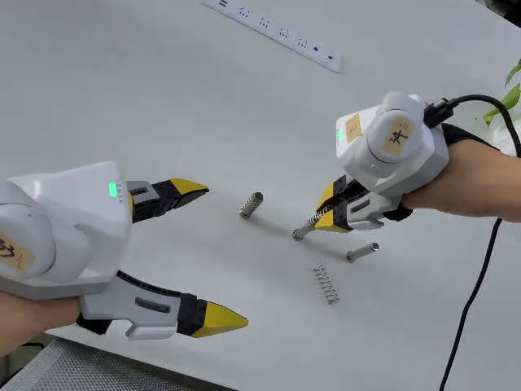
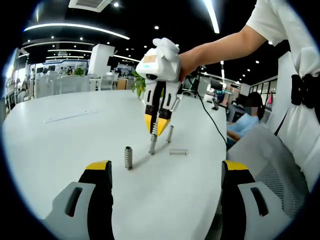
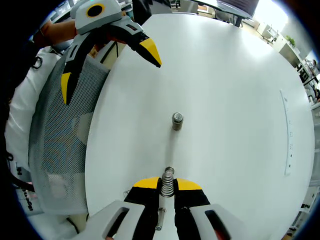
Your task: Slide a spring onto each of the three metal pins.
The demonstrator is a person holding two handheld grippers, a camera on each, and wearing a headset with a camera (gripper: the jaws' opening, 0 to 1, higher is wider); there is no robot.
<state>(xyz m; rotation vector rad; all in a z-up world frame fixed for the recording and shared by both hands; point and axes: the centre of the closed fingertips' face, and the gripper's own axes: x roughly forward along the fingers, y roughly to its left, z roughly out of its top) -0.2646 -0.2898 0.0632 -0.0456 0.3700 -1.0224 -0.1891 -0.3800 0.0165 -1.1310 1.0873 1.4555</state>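
Open-plan office, large white table (image 1: pixel 163 81), power strip (image 1: pixel 277 32) at the far edge.

Left gripper (image 1: pixel 218 255): jaws spread wide, nothing between them, hanging over the table well apart from the pins. It reads as idle.

Right gripper (image 1: pixel 324 213): jaws pinched tight on the held spring (image 3: pixel 168 182), pointing down at the middle pin (image 2: pixel 152 146). In the left gripper view the spring sits over the pin's top while the lower shaft is bare, so I'd call it partly on and not seated.

Pins stand in a short row mid-table:
- first pin (image 1: pixel 251 204): fitted spring (image 2: pixel 128 158) on it, looks done
- middle pin: in progress
- third pin (image 1: pixel 362 252): bare, just beside the right gripper

Loose spring (image 1: pixel 326 284) lies flat on the table near the third pin, untouched.

Status, my read: one of three done and the second mid-slide. Left to do: push the held spring down and let go, then pick up the loose spring and fit it on the third pin.
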